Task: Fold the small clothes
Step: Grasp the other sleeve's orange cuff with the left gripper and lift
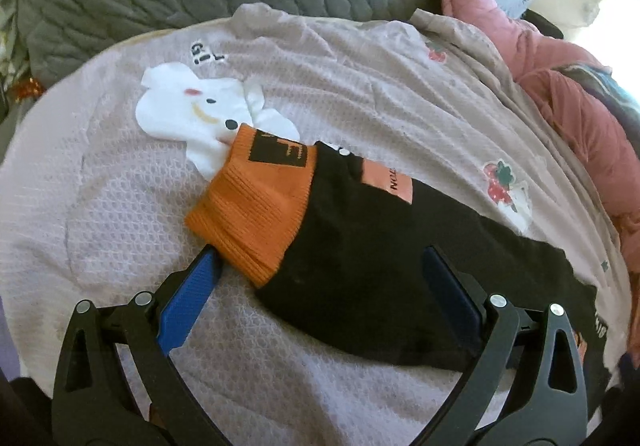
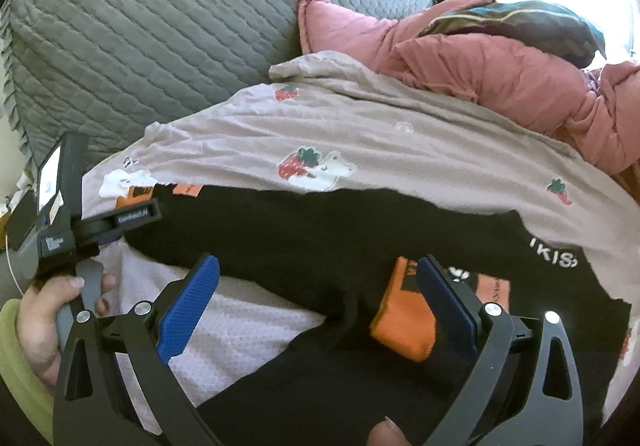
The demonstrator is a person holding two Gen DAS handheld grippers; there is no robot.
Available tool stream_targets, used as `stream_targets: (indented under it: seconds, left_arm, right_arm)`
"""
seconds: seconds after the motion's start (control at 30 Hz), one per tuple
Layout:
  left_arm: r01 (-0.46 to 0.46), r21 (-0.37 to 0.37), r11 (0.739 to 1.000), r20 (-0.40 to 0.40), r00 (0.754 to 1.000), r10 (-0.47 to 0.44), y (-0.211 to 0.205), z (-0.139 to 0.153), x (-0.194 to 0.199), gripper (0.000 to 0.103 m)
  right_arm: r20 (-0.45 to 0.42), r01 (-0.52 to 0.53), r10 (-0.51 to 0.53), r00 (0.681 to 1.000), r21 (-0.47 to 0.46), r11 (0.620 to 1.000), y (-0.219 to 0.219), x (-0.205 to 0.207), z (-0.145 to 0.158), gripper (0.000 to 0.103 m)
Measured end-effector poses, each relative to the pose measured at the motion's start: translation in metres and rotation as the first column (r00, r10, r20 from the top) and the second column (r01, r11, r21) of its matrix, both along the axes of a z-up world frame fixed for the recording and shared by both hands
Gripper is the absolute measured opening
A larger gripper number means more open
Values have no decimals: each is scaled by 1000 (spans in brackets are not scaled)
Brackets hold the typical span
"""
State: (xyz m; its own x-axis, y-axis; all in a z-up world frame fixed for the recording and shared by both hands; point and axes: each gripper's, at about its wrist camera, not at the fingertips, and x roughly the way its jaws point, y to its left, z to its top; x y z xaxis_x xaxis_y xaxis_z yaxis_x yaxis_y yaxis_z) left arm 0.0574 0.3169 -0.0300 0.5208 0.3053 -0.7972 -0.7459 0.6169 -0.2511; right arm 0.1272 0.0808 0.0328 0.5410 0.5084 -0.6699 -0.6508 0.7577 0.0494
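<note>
Small black trousers [image 1: 372, 258] with orange ribbed cuffs [image 1: 256, 202] lie on a pale pink blanket [image 1: 100, 214]. In the left wrist view my left gripper [image 1: 320, 266] is open, its blue fingers straddling one leg just behind the cuff. In the right wrist view the trousers [image 2: 304, 238] stretch across the blanket; my right gripper [image 2: 320, 278] is open over the black cloth, with the other orange cuff [image 2: 404, 322] by its right finger. The left gripper [image 2: 132, 216] shows at far left, held by a hand.
The blanket carries a white bunny print [image 1: 200, 114] and strawberry prints [image 2: 300, 162]. A grey quilted cushion [image 2: 160, 26] stands behind. A pink padded jacket [image 2: 500, 78] and a dark patterned garment [image 2: 520, 22] are piled at the right.
</note>
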Motion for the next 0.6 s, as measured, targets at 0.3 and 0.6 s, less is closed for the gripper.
stream_targets:
  seconds: [0.3,0.6]
  left_arm:
    - [14,11,1000,54,998,-14,8,2,8,43]
    - [185,25,982,271,945,-185,-11,32,12,9]
  right_arm:
    - [-40,42,-43,998,-17,999,-6,9,-23,98]
    - [-81,105,-103,991,21,994,-36,14,-29,98]
